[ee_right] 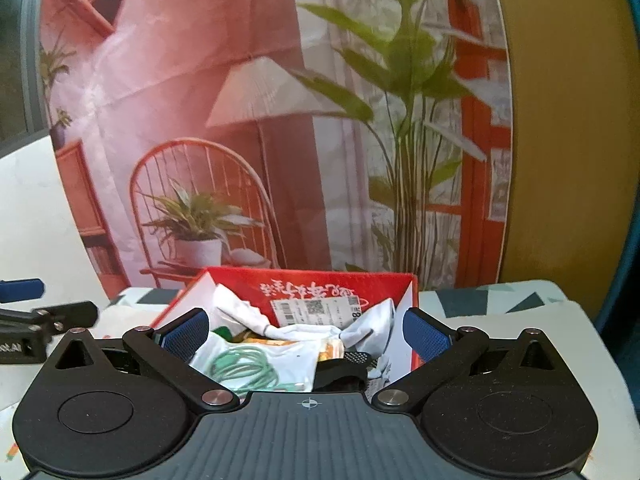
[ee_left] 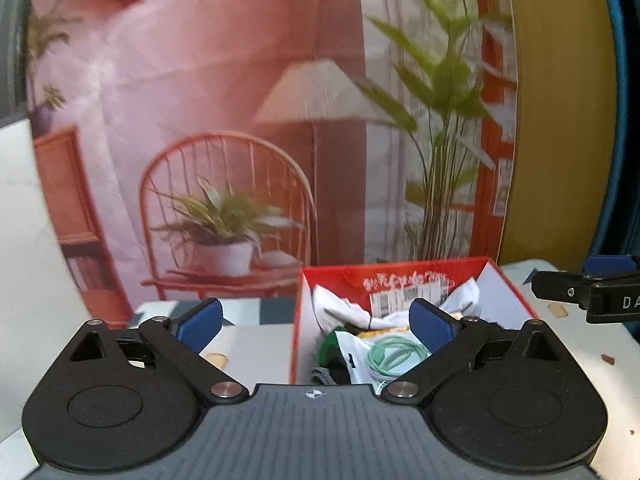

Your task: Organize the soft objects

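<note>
Jaws of both tools stand wide apart with nothing between them: we see the left hand-held gripper (ee_left: 316, 322) and the right hand-held gripper (ee_right: 306, 334) each empty, blue pads clear of everything. Just beyond and below them sits the red cardboard box with white inner walls (ee_right: 404, 280), open-topped, on the pale worktop (ee_right: 520, 320) with its grey triangle pattern. Inside the box lie the soft things: a crumpled white cloth (ee_right: 256, 312), and nearer us a white plastic pouch holding a coiled mint-green cable (ee_right: 244, 364). We judge all of it light, limp and easily bunched; the pouch film looks slippery, so we would pinch a fold of cloth or the pouch's edge, not its flat face. Behind the box hangs a printed backdrop of a red room (ee_left: 240, 120).
</note>
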`<action>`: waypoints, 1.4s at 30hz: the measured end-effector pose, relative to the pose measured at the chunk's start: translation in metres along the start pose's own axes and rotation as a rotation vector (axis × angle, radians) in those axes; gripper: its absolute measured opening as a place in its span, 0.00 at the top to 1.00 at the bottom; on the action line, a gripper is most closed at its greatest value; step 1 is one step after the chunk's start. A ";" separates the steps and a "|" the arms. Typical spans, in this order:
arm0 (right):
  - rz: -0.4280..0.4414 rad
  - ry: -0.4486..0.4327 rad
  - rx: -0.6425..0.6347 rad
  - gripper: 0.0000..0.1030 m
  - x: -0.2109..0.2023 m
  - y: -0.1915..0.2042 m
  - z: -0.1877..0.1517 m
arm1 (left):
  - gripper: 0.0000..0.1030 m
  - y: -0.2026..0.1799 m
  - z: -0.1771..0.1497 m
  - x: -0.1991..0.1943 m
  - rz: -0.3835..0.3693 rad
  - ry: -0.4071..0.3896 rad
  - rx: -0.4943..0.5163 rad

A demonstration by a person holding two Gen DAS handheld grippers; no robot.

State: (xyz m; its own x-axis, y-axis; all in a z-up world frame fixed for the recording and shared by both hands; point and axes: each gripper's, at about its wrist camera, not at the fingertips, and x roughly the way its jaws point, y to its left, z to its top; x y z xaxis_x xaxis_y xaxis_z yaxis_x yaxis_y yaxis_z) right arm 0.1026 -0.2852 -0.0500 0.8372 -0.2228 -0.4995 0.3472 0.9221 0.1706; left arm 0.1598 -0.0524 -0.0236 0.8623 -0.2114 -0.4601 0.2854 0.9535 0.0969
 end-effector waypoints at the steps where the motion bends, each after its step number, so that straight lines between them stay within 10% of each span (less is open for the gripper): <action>1: -0.002 -0.004 -0.004 0.00 -0.007 0.003 0.001 | 0.00 0.000 0.002 -0.009 0.004 -0.010 0.004; 21: -0.093 -0.181 -0.136 0.00 -0.161 0.080 0.026 | 0.00 0.018 0.028 -0.166 0.124 -0.155 -0.063; 42: -0.087 -0.215 -0.106 0.00 -0.183 0.075 0.025 | 0.00 0.011 0.024 -0.175 0.141 -0.160 -0.057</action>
State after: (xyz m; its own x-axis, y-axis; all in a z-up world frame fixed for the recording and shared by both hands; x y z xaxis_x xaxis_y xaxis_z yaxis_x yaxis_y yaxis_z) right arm -0.0138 -0.1833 0.0749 0.8805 -0.3548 -0.3144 0.3856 0.9218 0.0395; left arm 0.0224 -0.0097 0.0794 0.9486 -0.1018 -0.2996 0.1368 0.9857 0.0981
